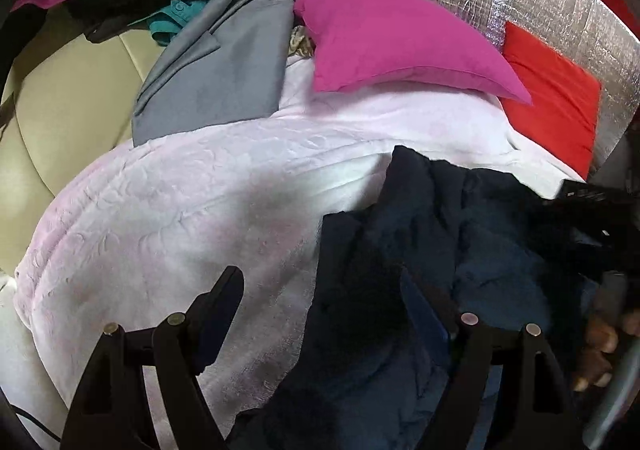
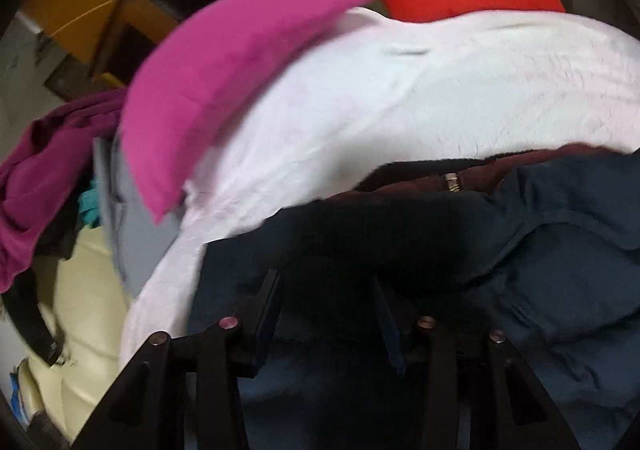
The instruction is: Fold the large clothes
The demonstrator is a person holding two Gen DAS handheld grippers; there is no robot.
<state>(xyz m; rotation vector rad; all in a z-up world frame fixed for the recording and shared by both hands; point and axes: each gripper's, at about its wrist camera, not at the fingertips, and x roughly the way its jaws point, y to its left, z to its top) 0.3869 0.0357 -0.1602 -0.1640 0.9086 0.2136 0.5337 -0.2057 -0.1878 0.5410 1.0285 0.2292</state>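
both tongs, left [image 1: 320,294] & right [image 2: 326,298], stand apart w/ nothing clamped, so the crumpled navy garment [image 2: 540,250] may bunch if gripped mid-fabric.

Navy garment [image 2: 540,250] cropped; right-wrist view perhaps motion-blurred.

navy garment [image 1: 460,250], dark blue, soft, crumpled, lies bunched on pale pink blanket. right half of left claw's view, under its right finger; directly ahead of and beneath right claw, maroon edge at top.
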